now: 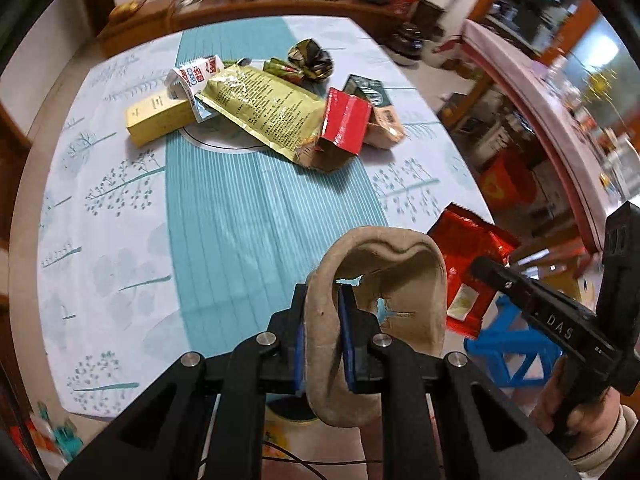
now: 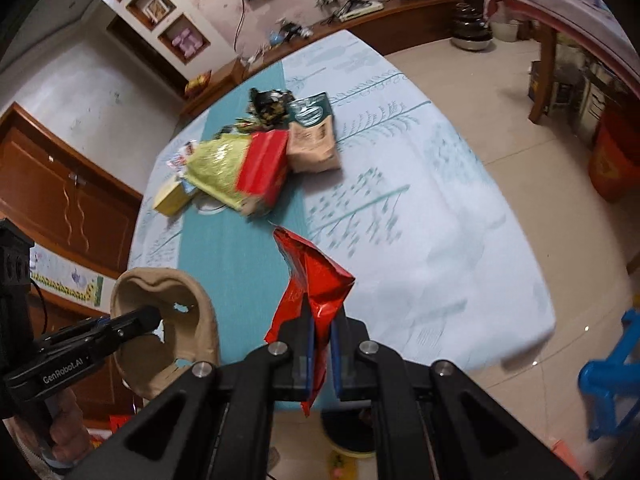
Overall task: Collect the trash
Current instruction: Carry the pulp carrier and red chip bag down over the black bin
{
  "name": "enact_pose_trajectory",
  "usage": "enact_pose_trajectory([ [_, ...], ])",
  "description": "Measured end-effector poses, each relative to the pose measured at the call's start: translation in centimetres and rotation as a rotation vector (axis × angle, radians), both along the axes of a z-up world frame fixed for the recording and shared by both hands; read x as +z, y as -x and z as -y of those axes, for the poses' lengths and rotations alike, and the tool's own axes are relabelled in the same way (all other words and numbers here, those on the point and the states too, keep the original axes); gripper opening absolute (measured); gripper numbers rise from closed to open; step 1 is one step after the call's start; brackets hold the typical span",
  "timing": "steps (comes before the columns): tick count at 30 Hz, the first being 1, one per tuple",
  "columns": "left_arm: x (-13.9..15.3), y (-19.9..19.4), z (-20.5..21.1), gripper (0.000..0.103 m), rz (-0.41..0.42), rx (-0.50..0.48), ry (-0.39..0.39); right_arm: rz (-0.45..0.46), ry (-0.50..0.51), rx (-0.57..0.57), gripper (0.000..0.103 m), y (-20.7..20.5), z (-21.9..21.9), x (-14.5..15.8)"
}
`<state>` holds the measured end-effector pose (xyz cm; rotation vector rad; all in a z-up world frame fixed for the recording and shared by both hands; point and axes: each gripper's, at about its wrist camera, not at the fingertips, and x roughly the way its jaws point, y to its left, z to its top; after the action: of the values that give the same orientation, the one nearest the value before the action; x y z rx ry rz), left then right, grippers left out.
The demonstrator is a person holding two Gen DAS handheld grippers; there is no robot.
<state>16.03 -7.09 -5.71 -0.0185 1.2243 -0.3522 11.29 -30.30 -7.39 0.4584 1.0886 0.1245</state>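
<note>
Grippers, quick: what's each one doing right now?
Left gripper: closed on a brown paper cup holder.
Right gripper: closed on a red wrapper.

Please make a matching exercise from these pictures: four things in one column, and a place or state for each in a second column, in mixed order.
Things:
1. red foil wrapper
2. brown paper cup holder
3. yellow box
4. blue stool

Places or states:
A. on the floor beside the table
B. clamped in the left hand-held gripper
C. lying on the tablecloth in the trash pile
D. clamped in the right hand-held gripper

Pairs: 1-D, 2-B, 3-C, 4-A
</note>
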Motion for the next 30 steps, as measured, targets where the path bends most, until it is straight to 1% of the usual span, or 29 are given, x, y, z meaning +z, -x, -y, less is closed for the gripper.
enact_pose_trajectory([
  [2,0.8,2.1,-1.3,0.012,0.016,-0.031,0.009,0.013,0.012,-0.017,0.006,2.2,-1.6,0.5],
  [6,1.2,5.7,-3.4,0.012,0.035,-0.089,0.027,0.029,0.025,-0.06,0.006,6.8,-4.7,1.1],
  [11,1.1,10.2,-5.4,0.012,0.044,-0.152,0.008,0.023,0.027,-0.099,0.006,12.4,-8.1,1.0],
  [16,0.4,13.1,-6.8,0.012,0.004,-0.157,-0.006,-0.03,0.023,-0.099,0.006,16.0,-10.1,0.4],
  [20,-0.6,15.0,-6.9,0.012,-0.015,-0.152,-0.037,-0.043,0.034,-0.087,0.006,18.1,-10.8,0.1],
  [22,-1.5,16.0,-6.6,0.012,-0.02,-0.145,-0.061,-0.068,0.021,-0.083,0.006,18.8,-10.9,-0.9],
  [25,-3.6,17.1,-6.0,0.012,-0.041,-0.139,-0.099,-0.122,-0.011,-0.085,0.006,19.7,-10.7,-3.7],
  [29,-7.9,18.3,-4.7,0.012,-0.061,-0.149,-0.153,-0.189,-0.038,-0.1,0.006,20.7,-10.2,-8.7],
  [30,-9.6,18.6,-4.2,0.012,-0.068,-0.151,-0.173,-0.207,-0.043,-0.108,0.006,20.9,-10.0,-10.2],
])
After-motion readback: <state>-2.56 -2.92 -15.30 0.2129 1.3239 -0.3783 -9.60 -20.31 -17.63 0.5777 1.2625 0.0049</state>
